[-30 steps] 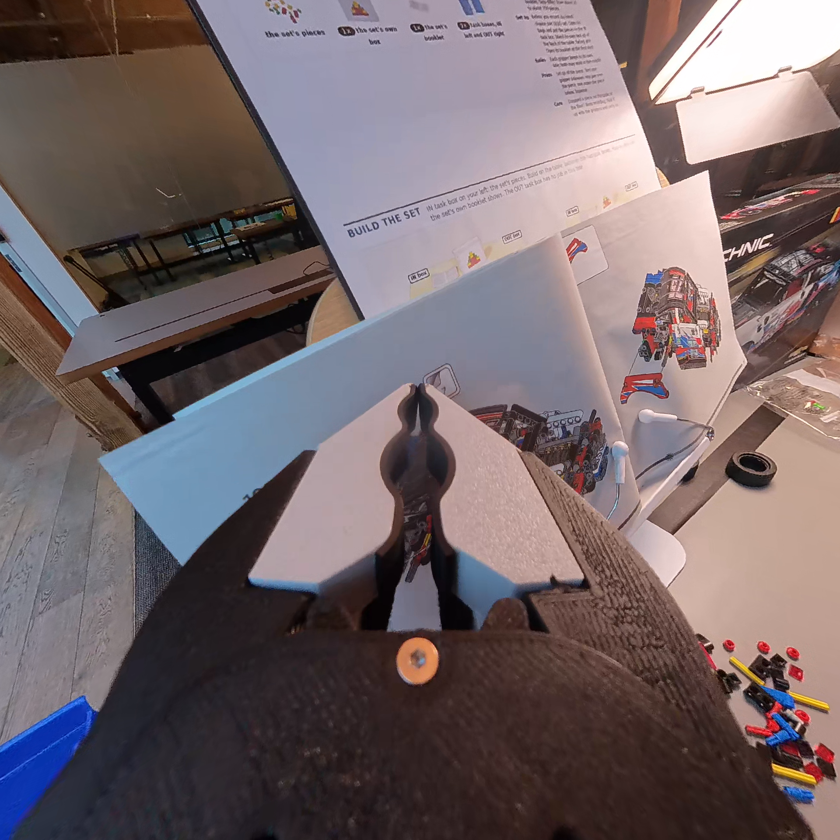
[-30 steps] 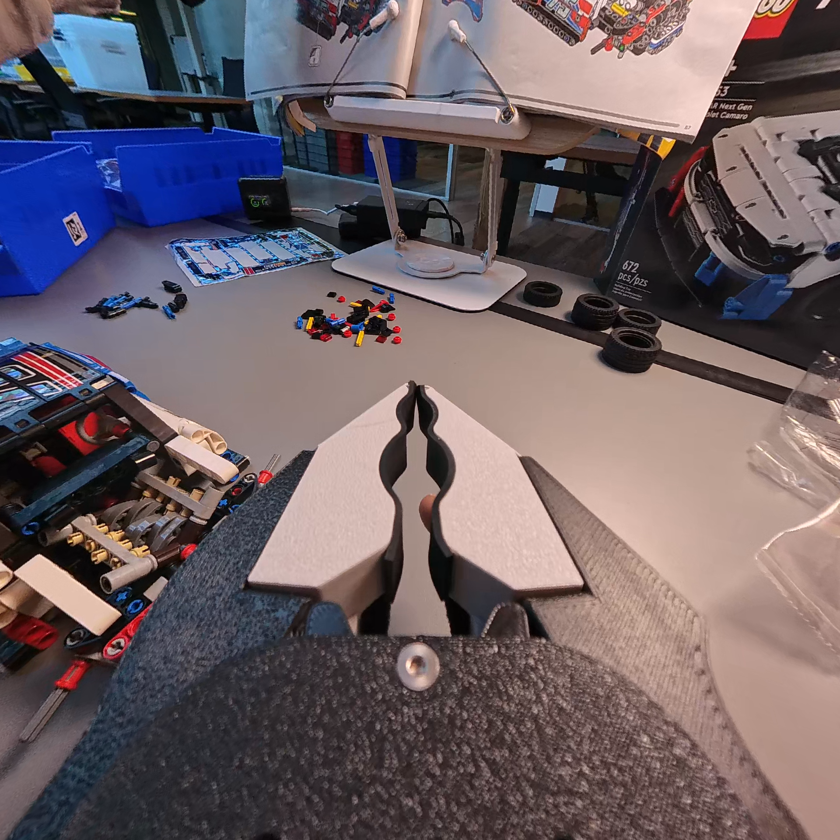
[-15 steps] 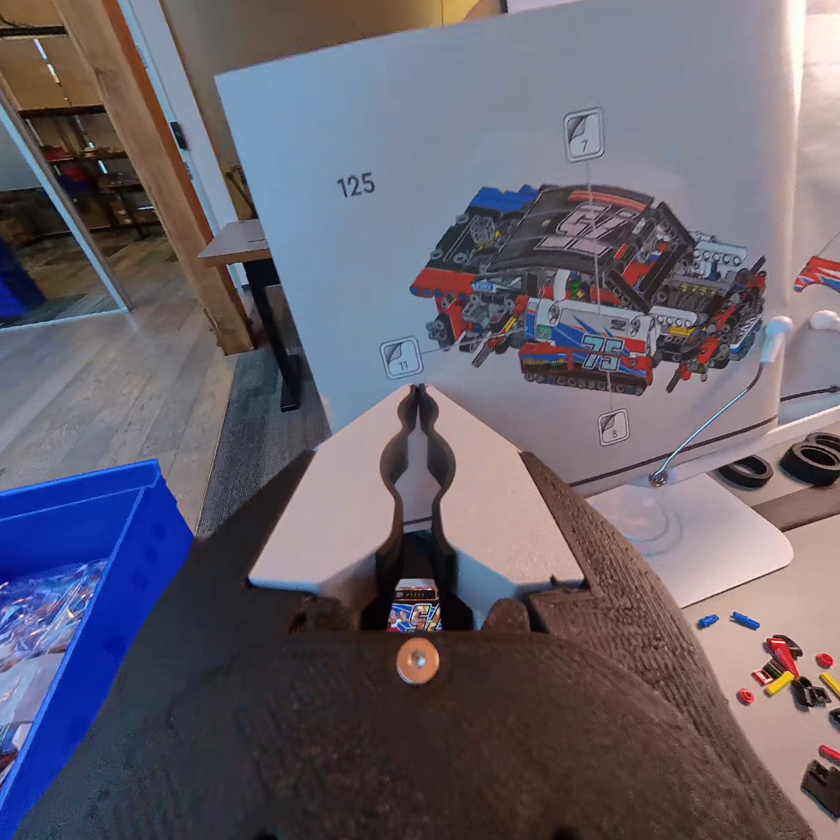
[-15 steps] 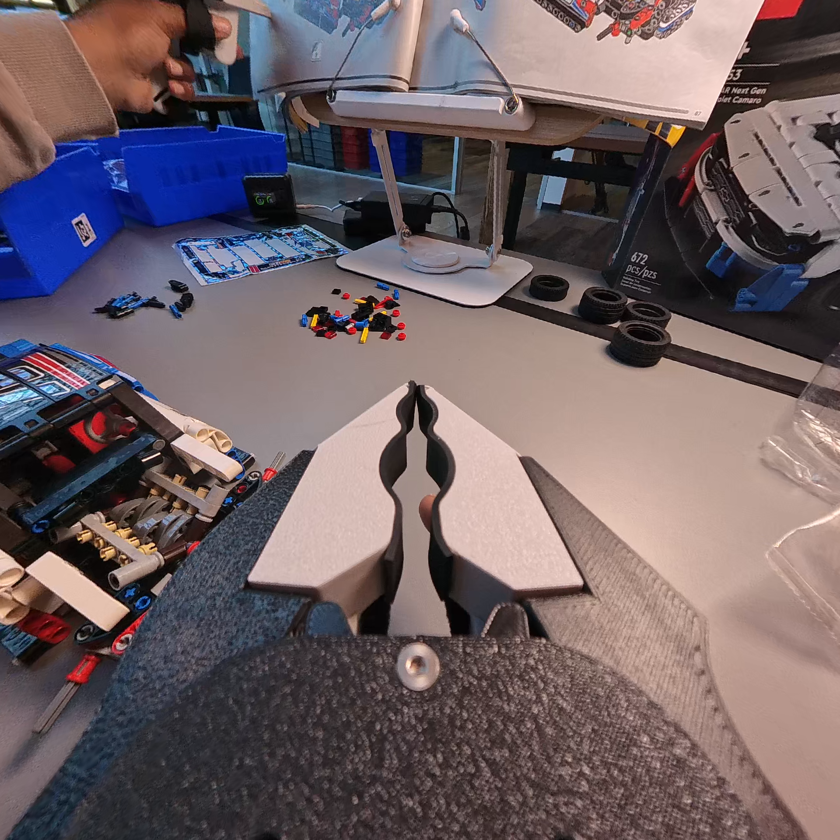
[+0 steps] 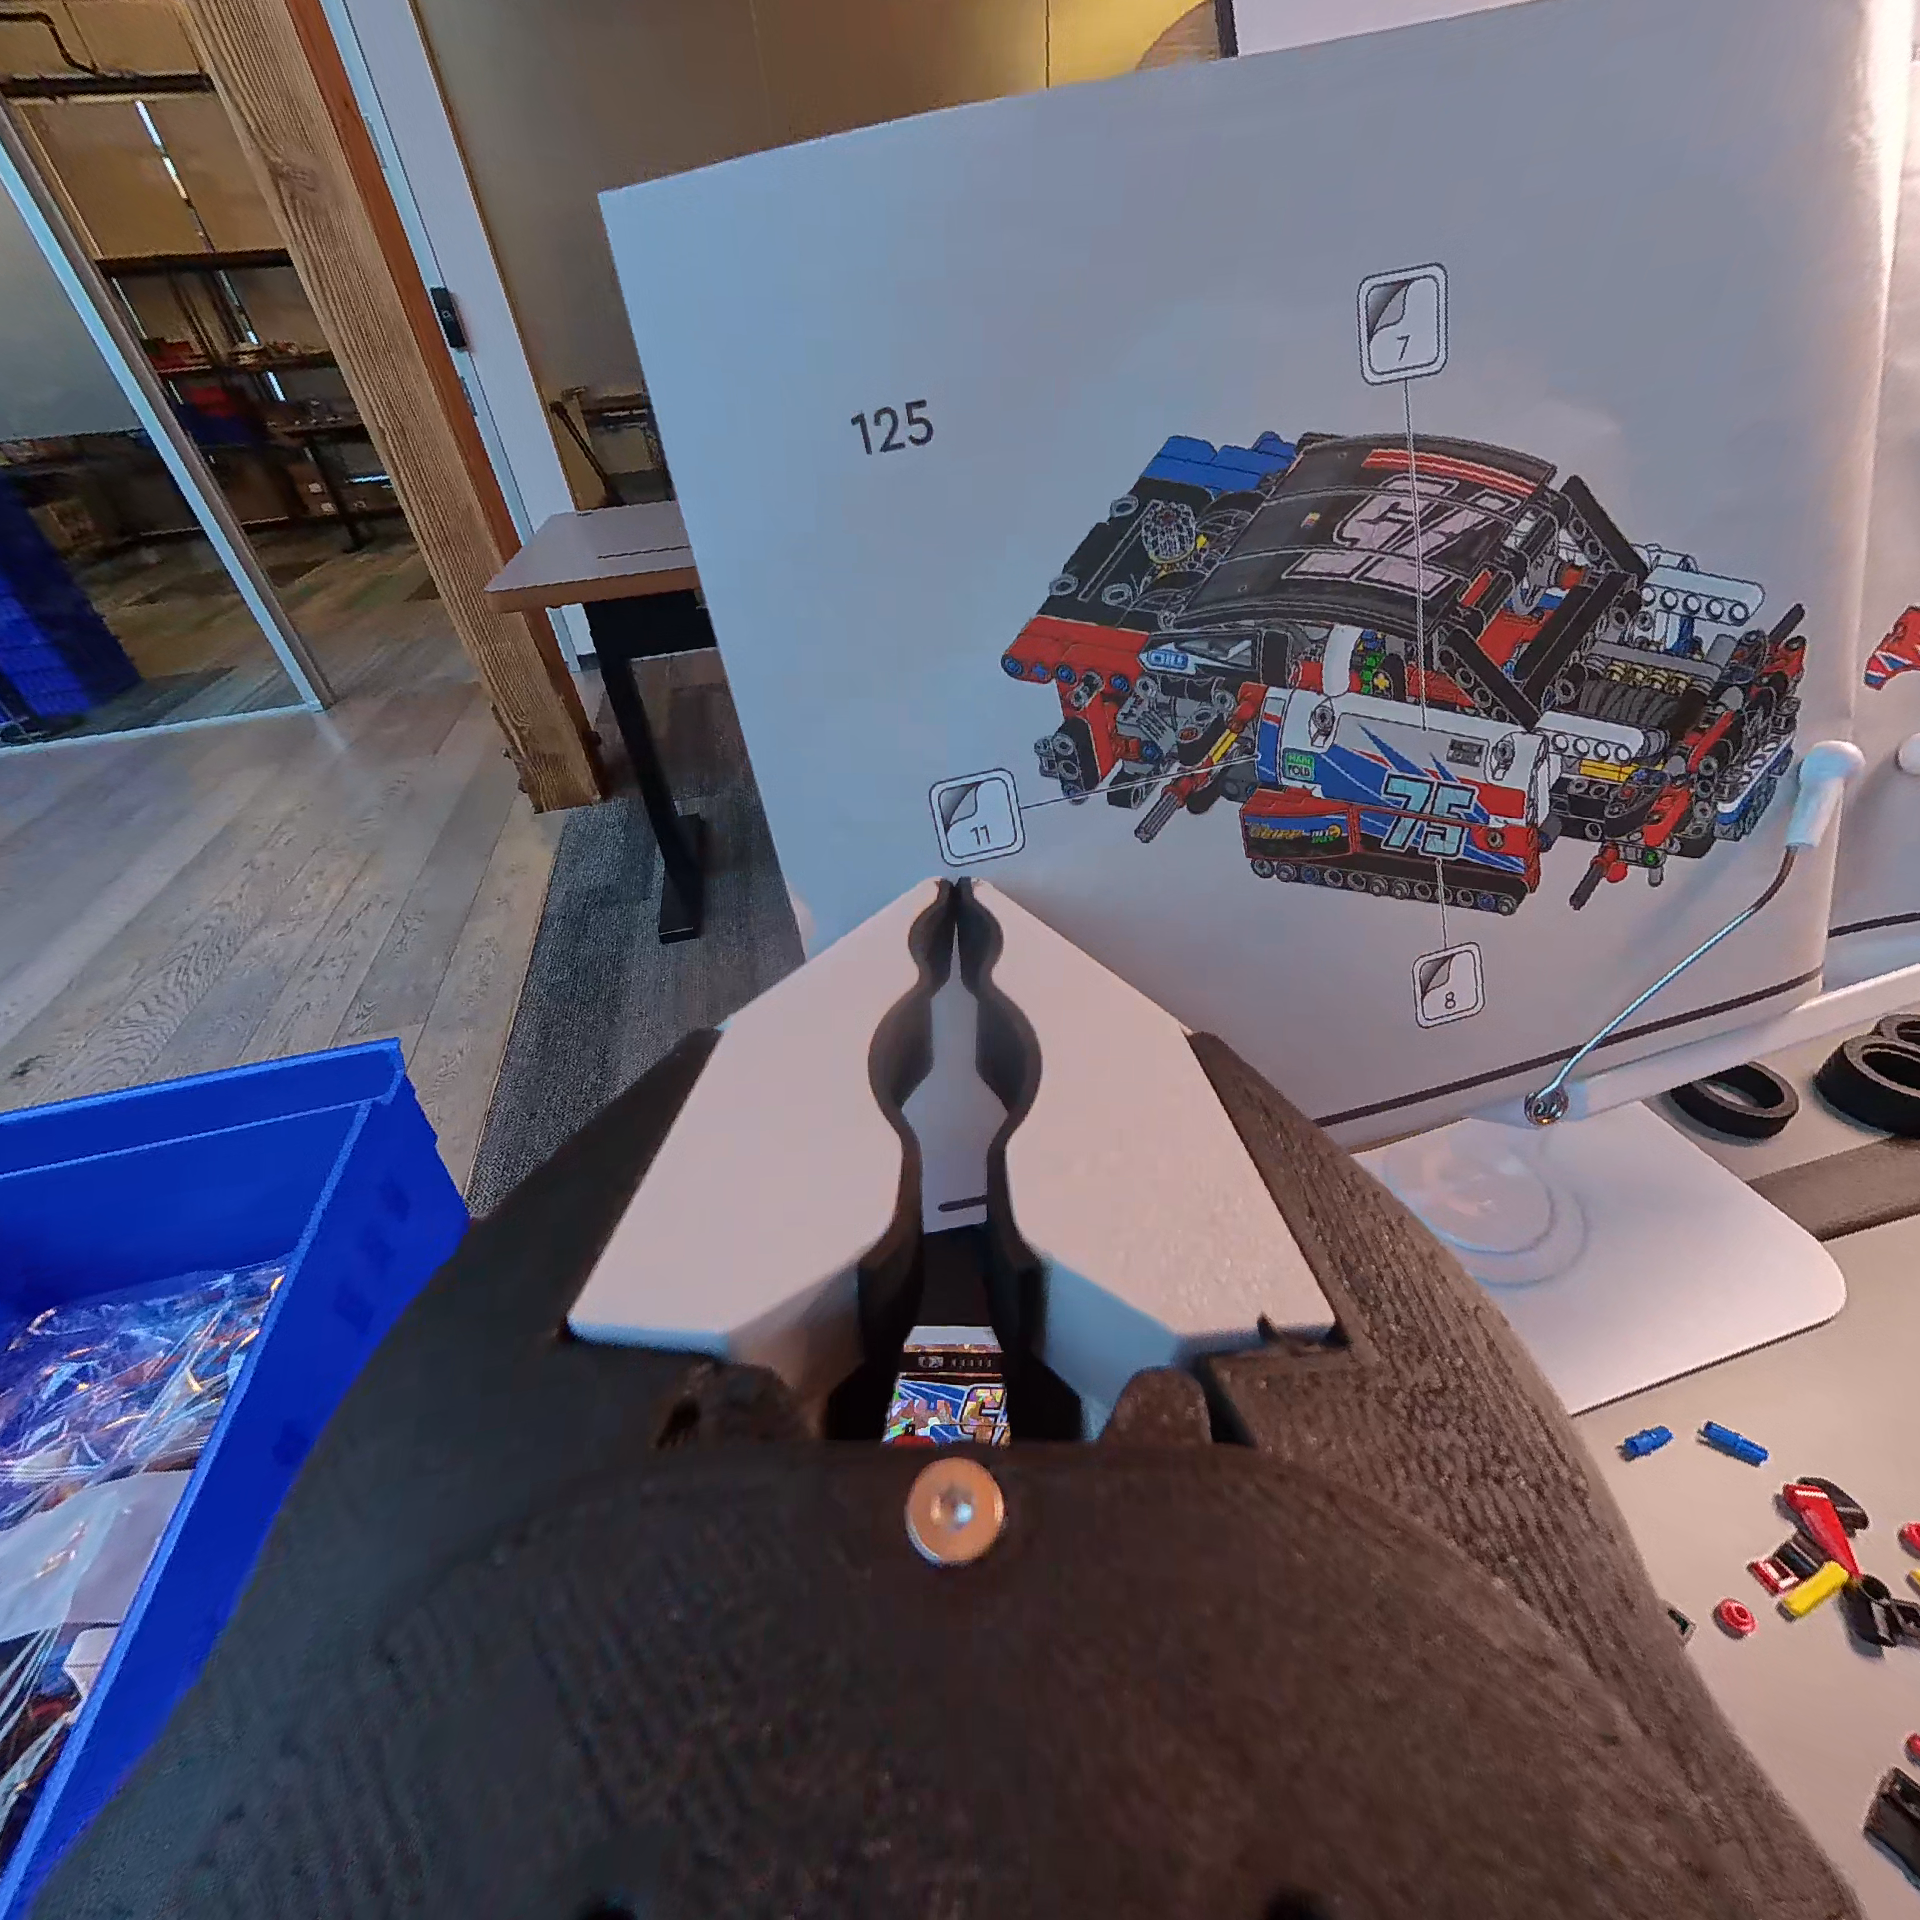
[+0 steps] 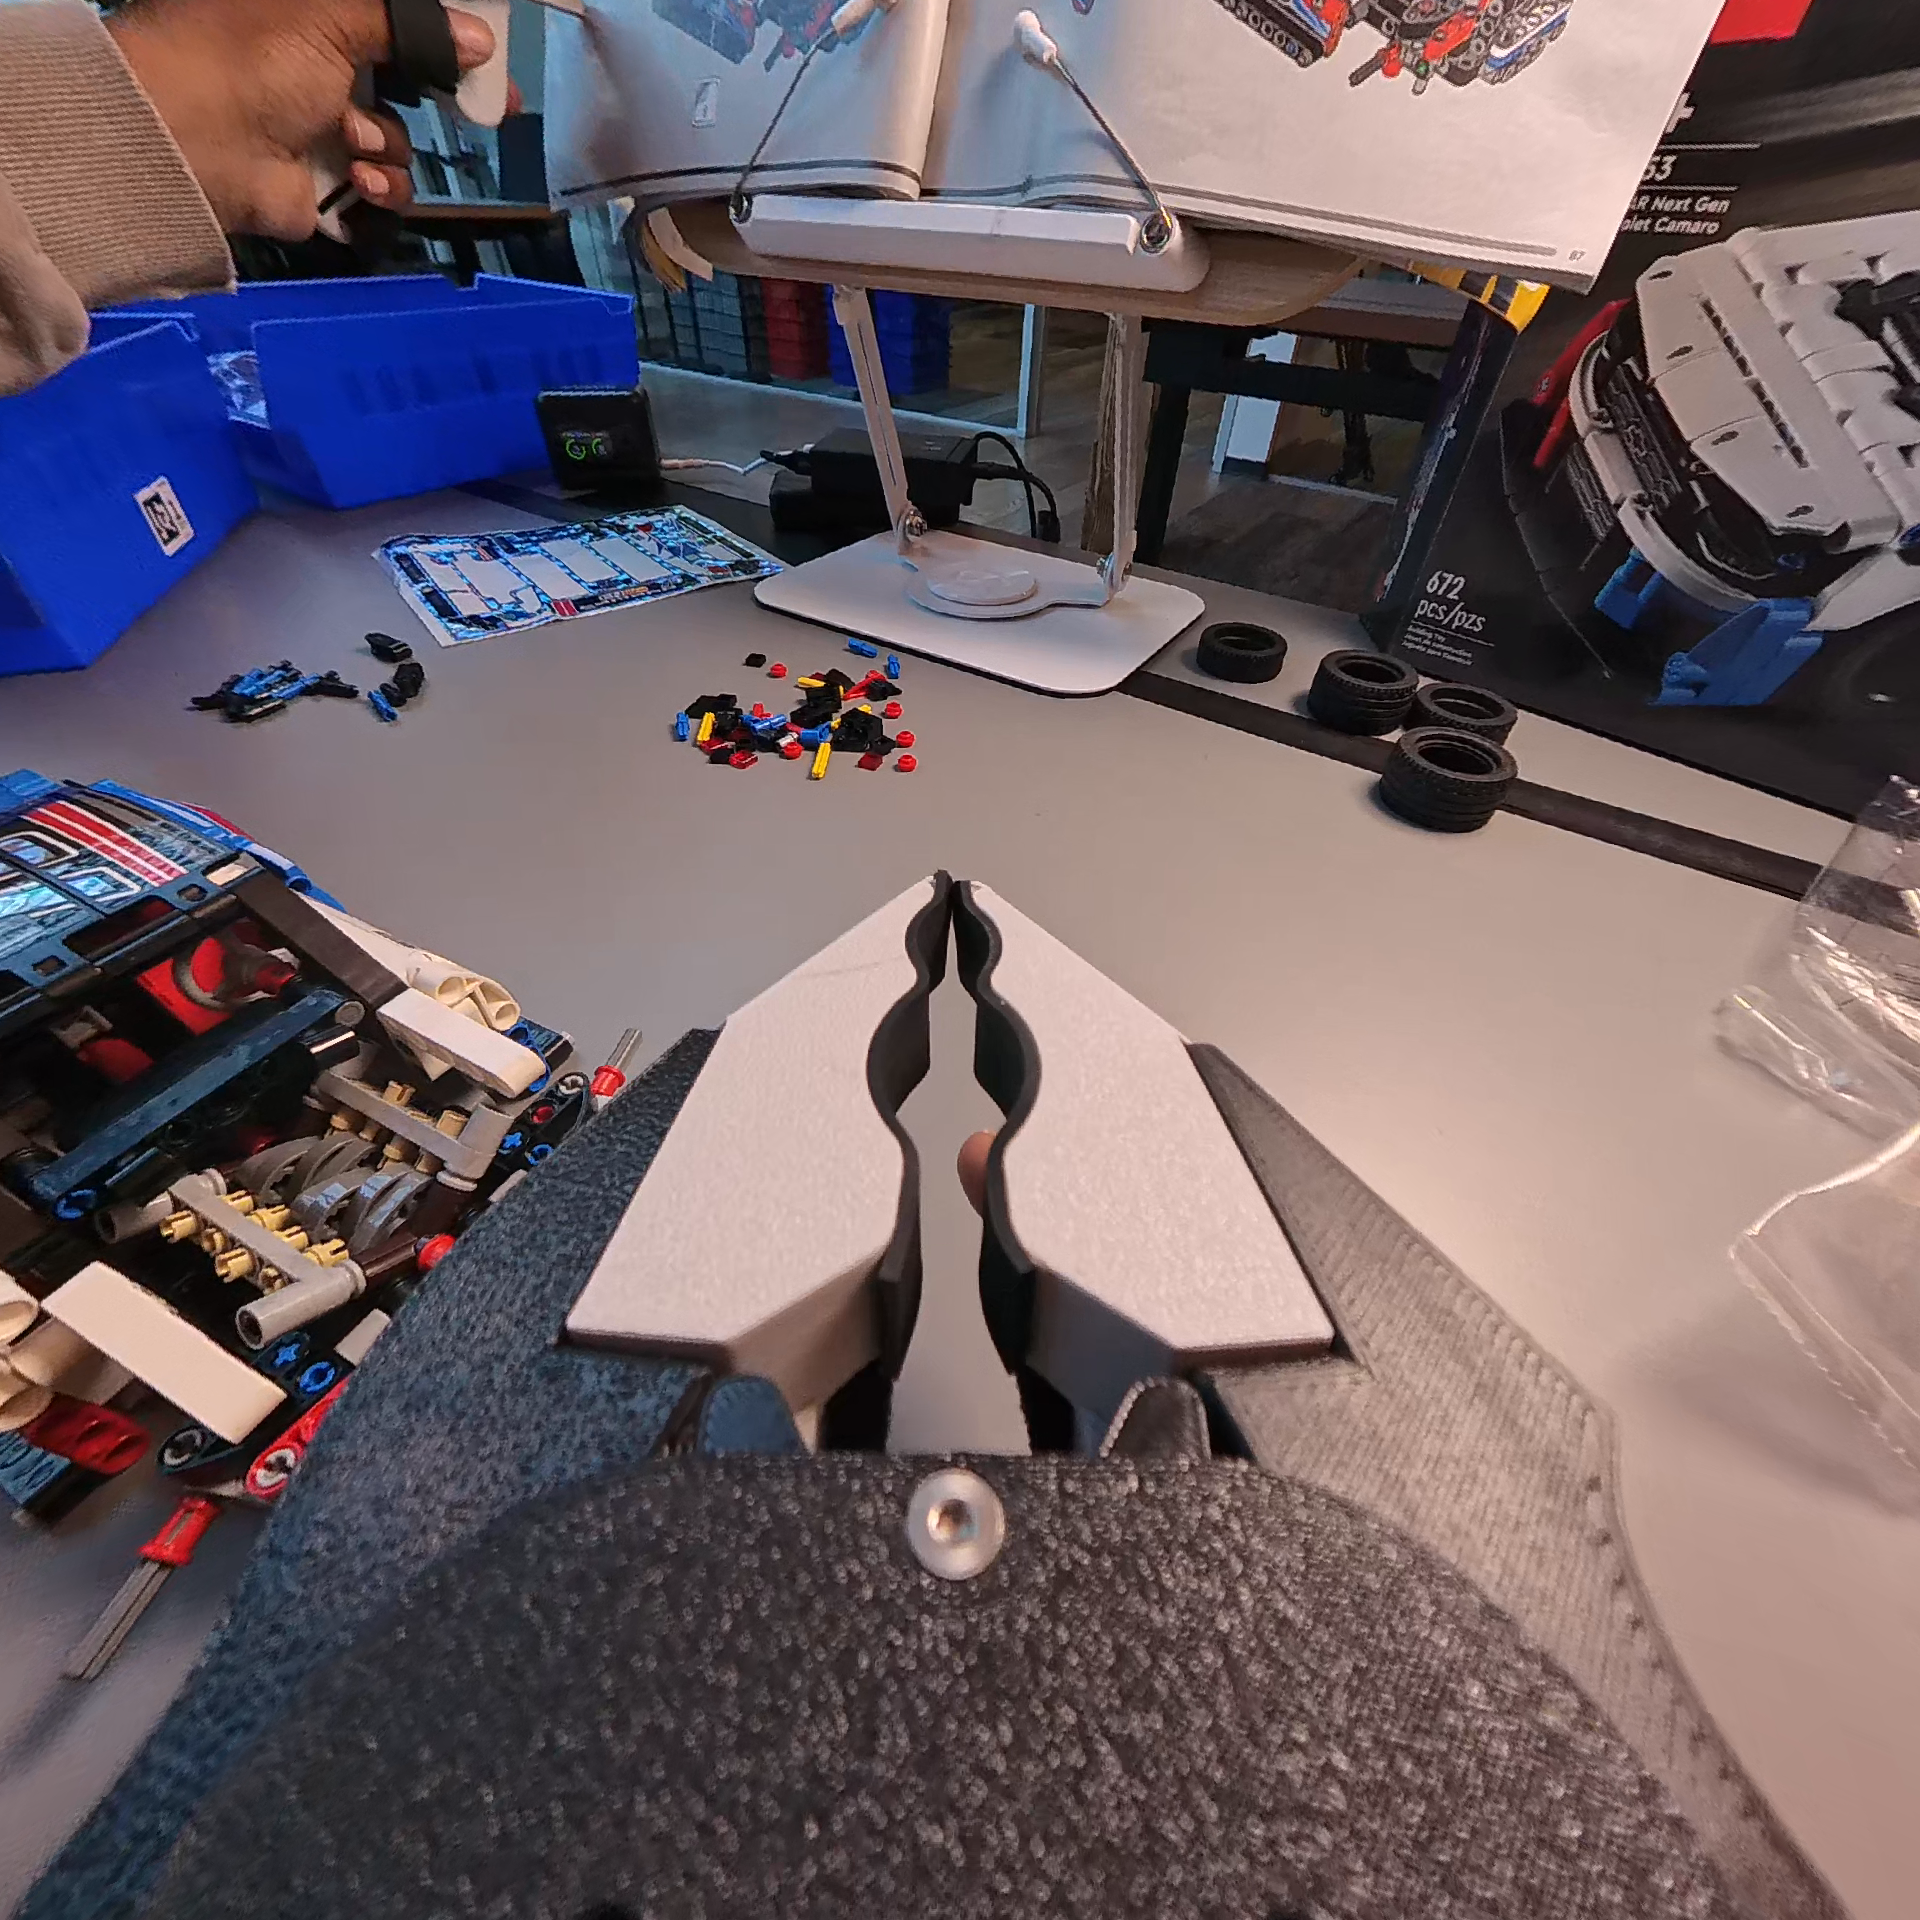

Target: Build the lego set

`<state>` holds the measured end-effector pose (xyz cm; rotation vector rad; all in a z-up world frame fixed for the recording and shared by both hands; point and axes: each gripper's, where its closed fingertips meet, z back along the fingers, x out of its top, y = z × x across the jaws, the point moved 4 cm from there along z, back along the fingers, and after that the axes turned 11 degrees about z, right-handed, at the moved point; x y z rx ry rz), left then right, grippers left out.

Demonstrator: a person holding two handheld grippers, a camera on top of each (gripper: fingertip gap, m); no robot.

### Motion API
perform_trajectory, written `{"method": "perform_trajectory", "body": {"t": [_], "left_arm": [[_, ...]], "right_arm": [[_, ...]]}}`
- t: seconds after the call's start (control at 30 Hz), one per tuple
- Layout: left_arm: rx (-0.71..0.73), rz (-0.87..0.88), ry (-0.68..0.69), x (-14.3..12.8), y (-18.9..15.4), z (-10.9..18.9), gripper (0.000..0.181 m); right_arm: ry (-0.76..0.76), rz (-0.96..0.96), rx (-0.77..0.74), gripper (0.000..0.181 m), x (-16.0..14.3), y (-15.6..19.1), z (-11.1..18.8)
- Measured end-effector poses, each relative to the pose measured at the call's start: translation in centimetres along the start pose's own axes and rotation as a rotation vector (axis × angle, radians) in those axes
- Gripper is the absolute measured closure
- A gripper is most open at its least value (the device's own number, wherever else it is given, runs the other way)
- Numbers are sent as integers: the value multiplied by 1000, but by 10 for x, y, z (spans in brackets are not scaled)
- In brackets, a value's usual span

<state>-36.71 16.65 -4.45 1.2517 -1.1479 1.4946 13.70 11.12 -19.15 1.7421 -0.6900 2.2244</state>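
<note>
My left gripper (image 5: 956,883) is shut, its tips at the lower left of the open instruction booklet's left page (image 5: 1195,343); I cannot tell if they touch the paper. The booklet stands on a white stand (image 5: 1704,1257). In the right wrist view a hand (image 6: 260,114) holds that gripper by the booklet (image 6: 1299,114). My right gripper (image 6: 954,883) is shut and empty above the grey table (image 6: 1195,862). The partly built lego car (image 6: 208,1091) lies to its left. A pile of small loose pieces (image 6: 800,717) lies ahead, also in the left wrist view (image 5: 1818,1548).
Blue bins (image 6: 416,384) stand at the back left, one with bagged parts (image 5: 208,1299). A sticker sheet (image 6: 571,566) and a small blue-black sub-assembly (image 6: 281,686) lie near them. Black tyres (image 6: 1444,774) and the set's box (image 6: 1714,416) are at the right, clear bags (image 6: 1849,1039) nearer.
The booklet page that stood mid-turn one second ago now lies flat on the left side; my left gripper followed it left. The hand came into the right wrist view. My right gripper barely moved.
</note>
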Motion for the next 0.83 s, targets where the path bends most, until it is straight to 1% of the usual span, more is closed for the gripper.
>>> {"method": "perform_trajectory", "body": {"t": [0.13, 0.23, 0.33, 0.4, 0.43, 0.47, 0.53, 0.57, 0.67, 0.7, 0.77, 0.83], "left_arm": [[-8, -4, 3, 0, -1, 2, 181], [-42, -28, 4, 3, -11, 8, 181], [-154, -47, 34, 3, -43, 25, 181], [-248, -63, 34, 3, -72, 47, 181], [-287, -81, 51, 0, -85, 58, 181], [-307, -113, 96, -7, -94, 68, 180], [-302, -212, 282, -38, -99, 78, 173], [-271, -267, 409, -58, -93, 78, 163], [-108, -376, 823, -124, -48, 77, 119], [-62, -384, 923, -141, -30, 77, 104], [19, -351, 1048, -166, 5, 76, 99], [56, -223, 1122, -182, 29, 73, 89]], "right_arm": [[6, 6, 3, 181, 0, 1, -1], [4, 3, 2, 181, 0, 0, 0], [5, 2, 1, 181, 0, 0, 0], [2, 6, 3, 181, 0, 1, 0], [3, 9, 5, 181, 0, 1, 0], [3, 10, 5, 181, 0, 1, 0], [0, 3, 10, 181, 1, 3, 0], [-3, -1, 14, 181, 2, 4, 0], [-13, 6, 33, 181, 6, 10, 0], [-15, 16, 38, 181, 7, 12, 0], [-20, 35, 40, 181, 9, 14, 1], [-29, 43, 38, 181, 12, 14, 4]]}}
